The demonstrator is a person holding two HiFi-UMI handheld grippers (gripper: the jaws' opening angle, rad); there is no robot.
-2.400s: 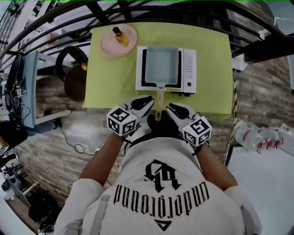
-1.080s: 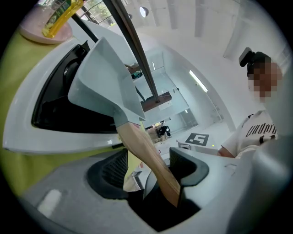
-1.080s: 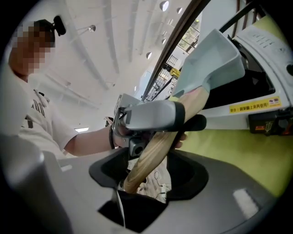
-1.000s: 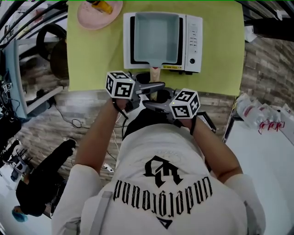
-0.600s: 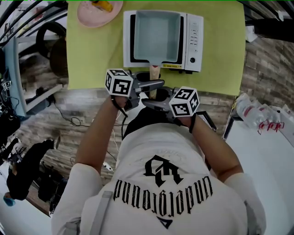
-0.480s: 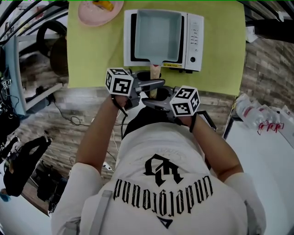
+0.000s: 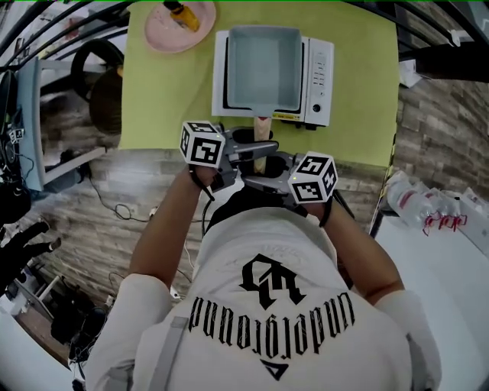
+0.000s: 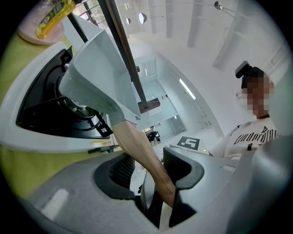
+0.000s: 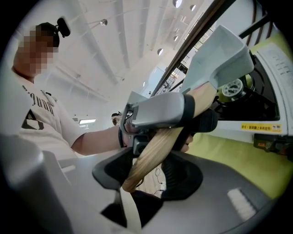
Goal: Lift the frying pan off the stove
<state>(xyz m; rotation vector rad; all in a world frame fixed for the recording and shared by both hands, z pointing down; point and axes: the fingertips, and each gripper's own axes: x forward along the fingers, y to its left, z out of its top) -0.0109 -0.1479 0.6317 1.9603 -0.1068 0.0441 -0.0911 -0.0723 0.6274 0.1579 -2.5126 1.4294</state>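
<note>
Head view shows the pan (image 7: 265,65) over the black top of the white stove (image 7: 317,72), which stands on a yellow-green cloth (image 7: 359,92) at the far side. The pan is rectangular, pale grey-blue, with straight low walls and nothing inside. Its light wooden handle (image 7: 263,128) comes out from the middle of the near wall and points toward the person. On the cloth, left of the stove, lies a pink plate (image 7: 200,32) with a yellow bottle (image 7: 183,12) on it. Both grippers meet at the handle, the left one from the left and the right one from the right, a little nearer to the person. In the left gripper view the left gripper (image 8: 149,168) is clenched on the handle; its jaws have just been closing, and the ribbed pads press the wood from both sides. In the right gripper view the right gripper (image 9: 149,165) grasps the end of the same handle, its jaws also have just been closing on it, and the left gripper's jaw shows farther along the wood. From the left gripper view the pan is tilted, and its grey underside stands above the burner (image 8: 75,107) with a gap under the near end.
</note>
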